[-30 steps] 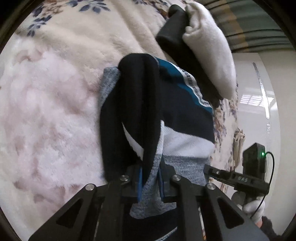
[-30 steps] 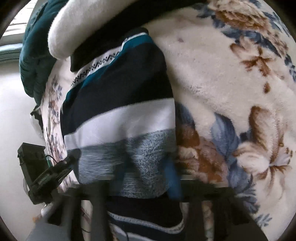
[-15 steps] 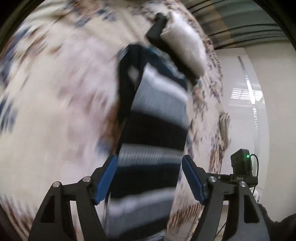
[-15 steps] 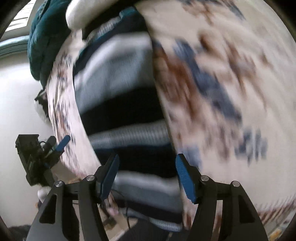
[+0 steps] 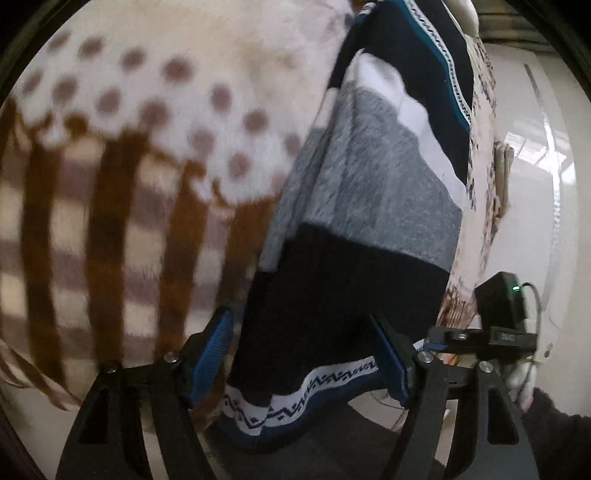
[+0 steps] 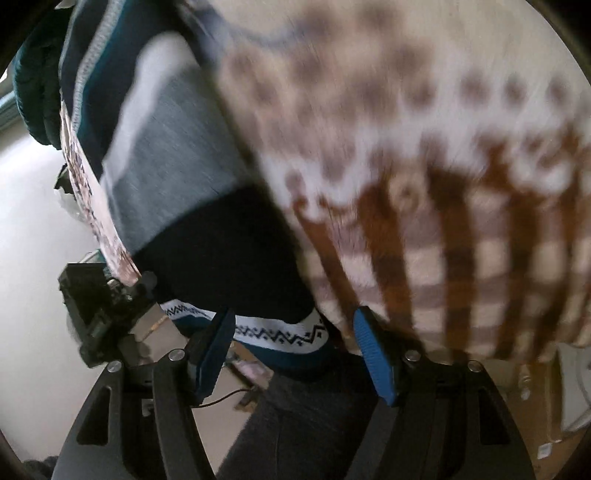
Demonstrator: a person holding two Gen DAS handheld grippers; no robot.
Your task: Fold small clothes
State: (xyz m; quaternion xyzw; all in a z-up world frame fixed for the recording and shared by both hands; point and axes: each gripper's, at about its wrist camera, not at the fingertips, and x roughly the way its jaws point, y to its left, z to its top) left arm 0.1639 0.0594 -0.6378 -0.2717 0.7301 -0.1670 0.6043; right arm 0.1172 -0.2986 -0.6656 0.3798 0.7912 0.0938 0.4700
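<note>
A striped knit garment [image 5: 365,206] in navy, grey, white and teal lies lengthwise on a plush blanket, its patterned hem hanging over the near edge. It also shows in the right wrist view [image 6: 177,155]. My left gripper [image 5: 306,354] is open, its blue pads either side of the hem, holding nothing. My right gripper [image 6: 291,347] is open at the hem's right corner, also empty. The other gripper's body [image 5: 502,310] shows at the right of the left view.
The blanket [image 5: 122,155] has a white dotted band and brown and cream checks near its front edge [image 6: 461,206]. A white garment [image 5: 465,14] and a dark teal one [image 6: 37,92] lie at the far end. Pale floor lies beyond the edge.
Both grippers let go of the striped garment and opened, then drew back to the near edge. The garment now lies stretched out flat along the blanket.
</note>
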